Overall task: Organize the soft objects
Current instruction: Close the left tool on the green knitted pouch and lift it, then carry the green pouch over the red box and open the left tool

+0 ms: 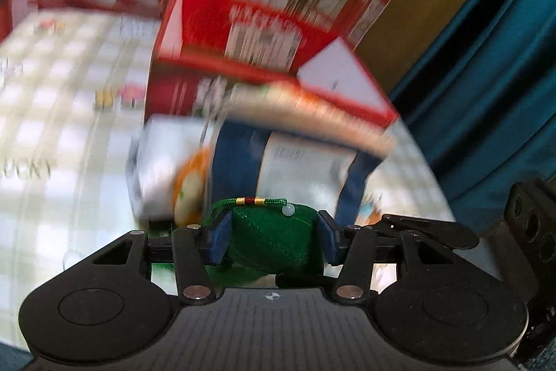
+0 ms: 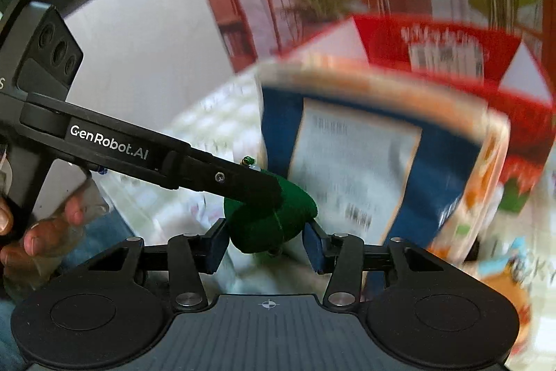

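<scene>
The pouch (image 1: 269,240) at lower centre of my left view is deep green, its cord (image 1: 259,201) banded gold and dark red with a pale bead. My left tongs (image 1: 274,239) have blue pads on black arms. Above, the bag (image 1: 295,159) is blue with a white label and orange-cream top; the box (image 1: 264,33) behind is red and white. The table (image 1: 55,86) cloth is a pale white check.

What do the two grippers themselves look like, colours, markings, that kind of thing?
Both are matte black plastic. The left gripper and right gripper each have blue finger pads, black linkage bars with silver pivot screws, two round housings and a ribbed centre plate carrying a small white crosshair. In the right wrist view the left one's arm reads "GenRobot.AI" in white. A bare hand shows; no cables visible.
</scene>
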